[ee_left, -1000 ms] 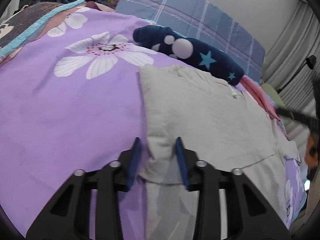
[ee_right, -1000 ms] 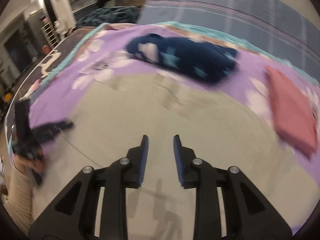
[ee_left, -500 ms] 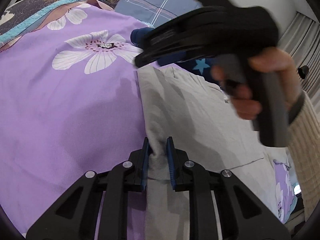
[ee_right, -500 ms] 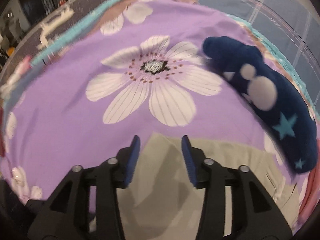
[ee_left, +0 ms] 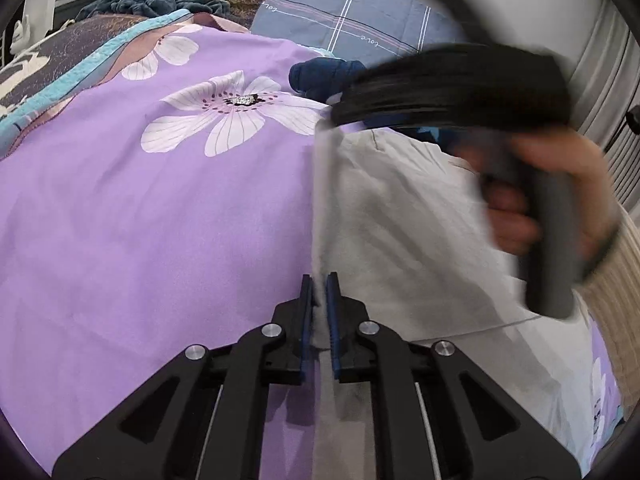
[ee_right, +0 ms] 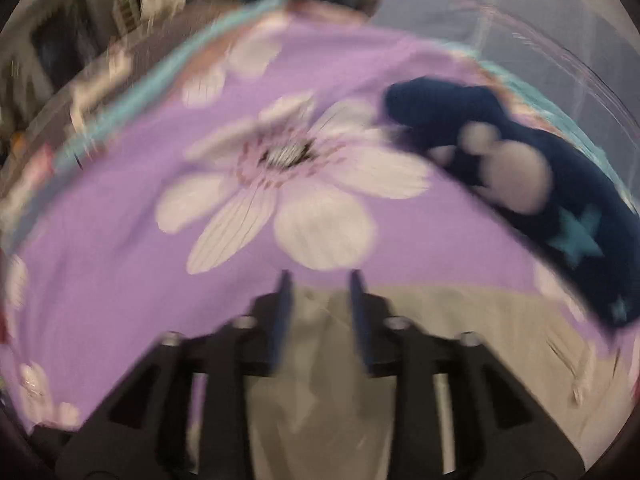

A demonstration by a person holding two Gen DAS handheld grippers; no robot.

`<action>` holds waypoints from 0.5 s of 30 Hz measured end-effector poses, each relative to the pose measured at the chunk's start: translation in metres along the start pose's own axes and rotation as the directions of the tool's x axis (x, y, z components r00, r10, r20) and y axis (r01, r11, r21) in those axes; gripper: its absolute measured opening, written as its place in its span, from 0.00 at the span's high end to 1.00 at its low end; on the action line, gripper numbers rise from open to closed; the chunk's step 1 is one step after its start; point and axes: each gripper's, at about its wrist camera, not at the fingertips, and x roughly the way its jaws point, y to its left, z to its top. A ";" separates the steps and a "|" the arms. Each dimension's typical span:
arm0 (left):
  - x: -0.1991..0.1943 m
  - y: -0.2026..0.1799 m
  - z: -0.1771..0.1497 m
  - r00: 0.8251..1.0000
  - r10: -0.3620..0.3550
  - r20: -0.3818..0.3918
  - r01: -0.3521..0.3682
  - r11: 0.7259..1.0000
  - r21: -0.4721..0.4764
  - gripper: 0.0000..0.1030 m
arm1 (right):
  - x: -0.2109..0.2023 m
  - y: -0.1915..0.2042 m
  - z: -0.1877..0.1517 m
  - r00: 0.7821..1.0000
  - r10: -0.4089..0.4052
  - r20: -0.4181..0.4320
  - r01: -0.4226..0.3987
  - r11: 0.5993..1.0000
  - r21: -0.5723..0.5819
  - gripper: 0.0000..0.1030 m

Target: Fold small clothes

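I am pinching the near left edge of the beige garment (ee_left: 400, 220) with my left gripper (ee_left: 319, 300); its blue pads are closing on a thin ridge of the cloth, which is standing up between them, and below the pads the fabric is running out of sight behind the black fingers. The garment is lying on the purple flowered bedspread (ee_left: 140, 220), toward its right side, and its far right part is hidden behind my right hand (ee_left: 552, 200), which is gripping the grey handle of the other tool and is smeared by motion. My right gripper (ee_right: 320, 300) is reaching over the far left corner of the same garment (ee_right: 460, 340); its jaws are closing with a fold of the beige cloth between them, but that view is so blurred that I cannot tell whether the pads are pressing on it. The dark blue garment with stars (ee_right: 540, 184) is lying beyond, near the far edge of the bedspread, half covered by my right tool in the left wrist view. A plaid pillow (ee_left: 360, 12) is sitting past it, cut off at the top.
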 end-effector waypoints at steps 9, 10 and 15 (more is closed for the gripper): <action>-0.003 -0.010 0.002 0.998 0.053 0.021 -0.054 0.998 0.043 0.87 | -0.129 -0.129 -0.170 0.995 -0.085 0.050 0.074 0.979 0.192 0.82; -0.006 -0.013 0.003 0.997 0.069 0.032 -0.071 0.996 0.055 0.87 | -0.131 -0.142 -0.184 0.995 -0.093 0.038 0.082 0.969 0.233 0.82; -0.032 -0.040 0.018 0.989 0.088 0.118 -0.101 0.989 0.108 0.88 | -0.120 -0.188 -0.234 0.996 -0.090 0.014 0.076 0.910 0.407 0.85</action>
